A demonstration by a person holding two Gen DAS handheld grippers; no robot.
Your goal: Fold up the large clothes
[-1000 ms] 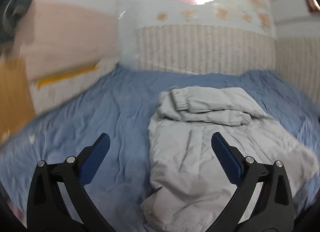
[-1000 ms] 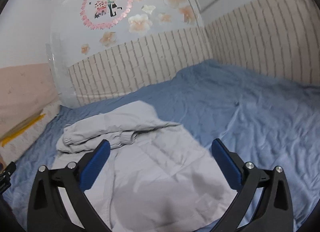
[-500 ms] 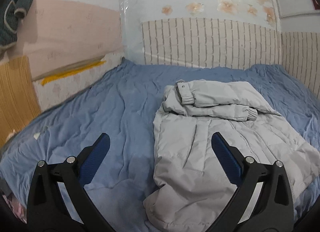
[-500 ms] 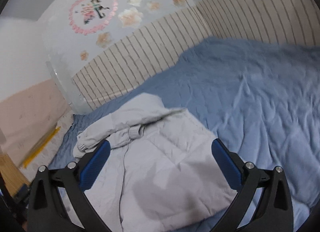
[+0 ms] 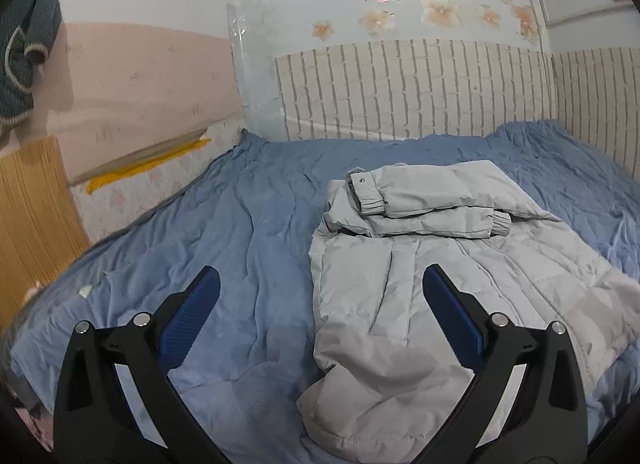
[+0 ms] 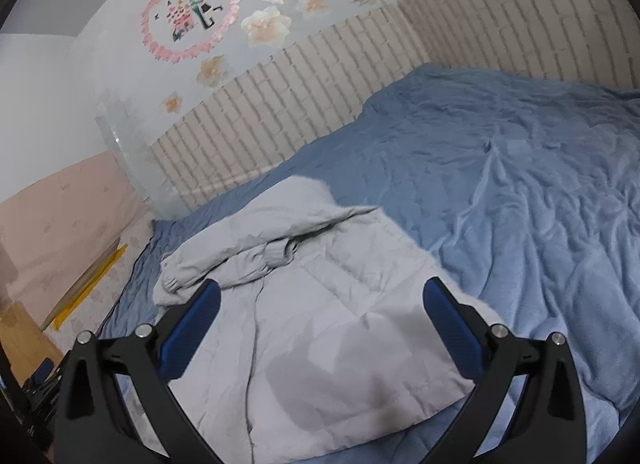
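Observation:
A light grey padded jacket [image 5: 420, 288] lies flat on the blue bed cover [image 5: 240, 232], with both sleeves [image 5: 432, 203] folded across its upper part. It also shows in the right wrist view [image 6: 320, 324]. My left gripper [image 5: 320, 304] is open and empty, held above the jacket's left hem edge. My right gripper [image 6: 320, 316] is open and empty, held above the jacket's lower body. Neither gripper touches the cloth.
The bed cover [image 6: 520, 203] stretches far to the right of the jacket. Brick-pattern walls [image 5: 400, 91] bound the bed at the back and right. A wooden panel [image 5: 36, 203] and a hanging dark sweater [image 5: 24, 43] are at the left.
Both grippers stayed open. The left view swung right and steadied, raising the wall decoration into sight. The right view tilted and drifted, with the jacket sliding left in it.

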